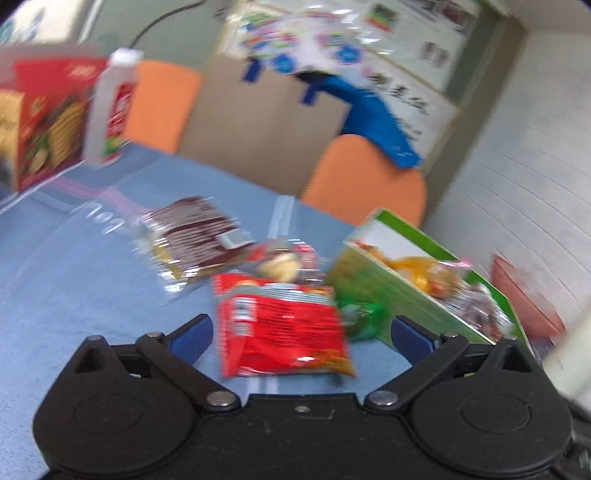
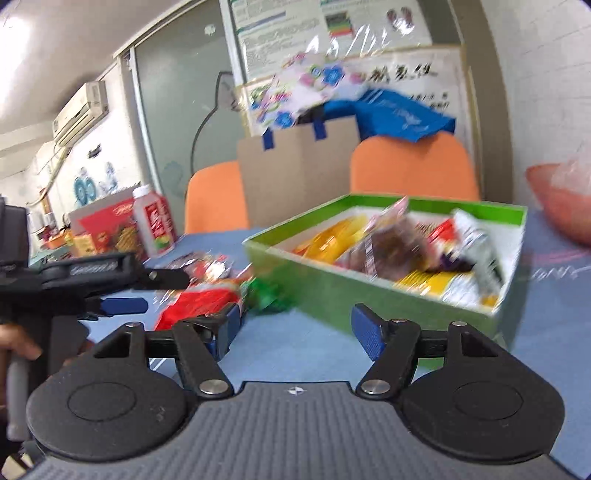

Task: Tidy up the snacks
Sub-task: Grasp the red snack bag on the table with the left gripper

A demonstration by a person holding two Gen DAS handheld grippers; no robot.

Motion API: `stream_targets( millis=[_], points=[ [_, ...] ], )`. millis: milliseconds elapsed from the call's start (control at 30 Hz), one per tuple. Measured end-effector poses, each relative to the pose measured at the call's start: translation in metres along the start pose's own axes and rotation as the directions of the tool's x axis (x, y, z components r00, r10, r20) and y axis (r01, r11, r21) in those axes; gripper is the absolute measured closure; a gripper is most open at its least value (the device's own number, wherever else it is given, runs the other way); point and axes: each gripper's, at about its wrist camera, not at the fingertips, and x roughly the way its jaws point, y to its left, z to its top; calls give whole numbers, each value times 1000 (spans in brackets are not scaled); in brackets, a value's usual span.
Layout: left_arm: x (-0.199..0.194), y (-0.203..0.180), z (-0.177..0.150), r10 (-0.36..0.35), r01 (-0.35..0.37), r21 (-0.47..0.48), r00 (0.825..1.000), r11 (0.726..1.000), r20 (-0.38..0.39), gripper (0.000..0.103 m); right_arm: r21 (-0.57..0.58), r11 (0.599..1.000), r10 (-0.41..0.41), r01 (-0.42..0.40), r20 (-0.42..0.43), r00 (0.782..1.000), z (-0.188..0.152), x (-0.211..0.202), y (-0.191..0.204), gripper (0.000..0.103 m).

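Both hand-held grippers, left (image 1: 301,332) and right (image 2: 295,338), gape empty. Left lines up on red packet (image 1: 280,328) beside box (image 2: 369,295), likely next to go in.

Snack packets (image 1: 280,328) lie on the table (image 1: 74,288) — left of the box (image 2: 369,291).

two orange padded chairs (image 2: 412,168) behind a blue-clothed table (image 2: 303,350); brown cardboard sheet (image 2: 295,177) between them; white wall air conditioner (image 2: 81,112) upper left.

Office/mtg rm: wall posters (image 2: 295,33), orange chairs (image 2: 413,168), wall AC (image 2: 81,110).
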Motion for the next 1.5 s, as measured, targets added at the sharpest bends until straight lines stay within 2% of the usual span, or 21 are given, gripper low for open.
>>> stream_targets(
  millis=[100,200,267,300,333,433,533,633,700,767,833,900,1000,1200,1267,1367,1433,1500],
  points=[
    [15,11,8,23,-23,-21,999,1000,-24,0,-12,1000,8,-9,-24,1000,-2,1,13,0],
    [27,17,11,-2,0,-36,998,999,-61,0,-26,999,38,-39,-43,998,-2,0,22,0],
    [30,22,8,-28,25,-39,996,999,-81,28,-41,998,45,-47,-54,998,-2,-1,26,0],
    [29,22,6,-22,20,-25,996,999,-85,36,-49,998,47,-50,-58,997,-3,-1,28,0],
    [28,22,4,-22,21,-11,995,1000,-93,48,-55,997,49,-52,-61,997,-4,-2,29,0],
    [24,26,2,-94,90,-31,987,995,-133,50,-53,997,60,-64,-76,995,-6,0,35,0],
    [13,20,-6,-128,135,38,978,990,-163,50,-51,995,78,-83,-95,992,-8,4,39,0],
    [-4,15,-20,-189,209,82,961,974,-204,50,-54,993,103,-110,-116,988,-12,6,44,0],
    [-17,13,-29,-198,221,94,957,971,-213,49,-55,991,114,-122,-137,984,-16,8,46,0],
    [-33,11,-39,-174,194,89,965,977,-194,28,-53,990,122,-132,-163,979,-21,10,47,0],
    [-40,14,-44,-179,193,61,965,979,-191,17,-48,990,121,-131,-178,977,-24,13,47,0],
    [-41,16,-44,-194,203,24,961,979,-199,17,-36,990,124,-133,-194,973,-27,16,47,0],
    [-37,13,-38,-196,206,33,960,978,-199,15,-34,990,129,-139,-207,970,-28,18,50,0],
    [-32,8,-40,-188,203,46,957,978,-221,21,-65,987,125,-144,-238,963,-32,22,57,1],
    [-31,6,-41,-182,198,50,957,979,-225,21,-63,984,148,-168,-244,958,-32,24,59,21],
    [-33,3,-40,-179,194,52,961,980,-209,22,-81,984,136,-160,-240,961,-31,23,60,47],
    [-38,-3,-36,-184,201,76,964,977,-190,23,-96,983,132,-158,-233,964,-29,21,61,52],
    [-42,-10,-29,-195,211,90,967,973,-167,24,-99,984,125,-148,-206,970,-24,17,61,52]
  ],
)
